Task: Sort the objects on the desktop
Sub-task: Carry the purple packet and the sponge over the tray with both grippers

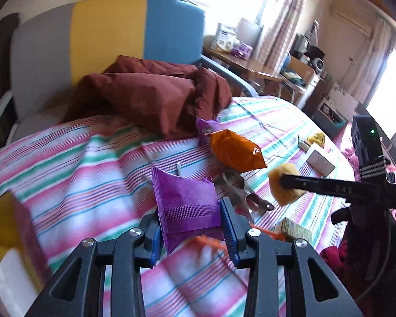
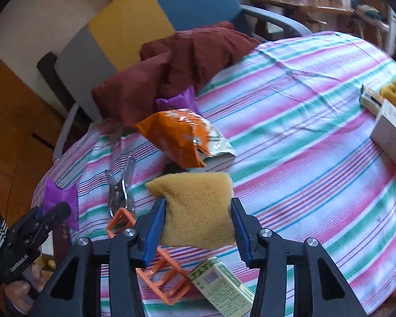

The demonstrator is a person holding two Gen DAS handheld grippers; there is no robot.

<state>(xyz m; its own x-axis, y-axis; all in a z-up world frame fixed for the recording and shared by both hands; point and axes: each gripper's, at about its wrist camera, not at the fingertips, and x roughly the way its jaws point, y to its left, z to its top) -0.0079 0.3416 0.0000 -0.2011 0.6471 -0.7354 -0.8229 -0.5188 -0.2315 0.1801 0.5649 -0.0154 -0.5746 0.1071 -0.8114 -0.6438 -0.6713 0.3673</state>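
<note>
My left gripper is shut on a purple foil packet, held above the striped tablecloth; the same packet and gripper show at the left of the right wrist view. My right gripper is shut on a yellow sponge, lifted off the table; that sponge also appears in the left wrist view, pinched by the right gripper. An orange snack bag lies mid-table beside metal pliers.
An orange plastic frame and a green-white carton lie under the right gripper. A white box and a second yellow sponge sit far right. A second purple packet lies by the maroon cloth. A yellow-lined box stands left.
</note>
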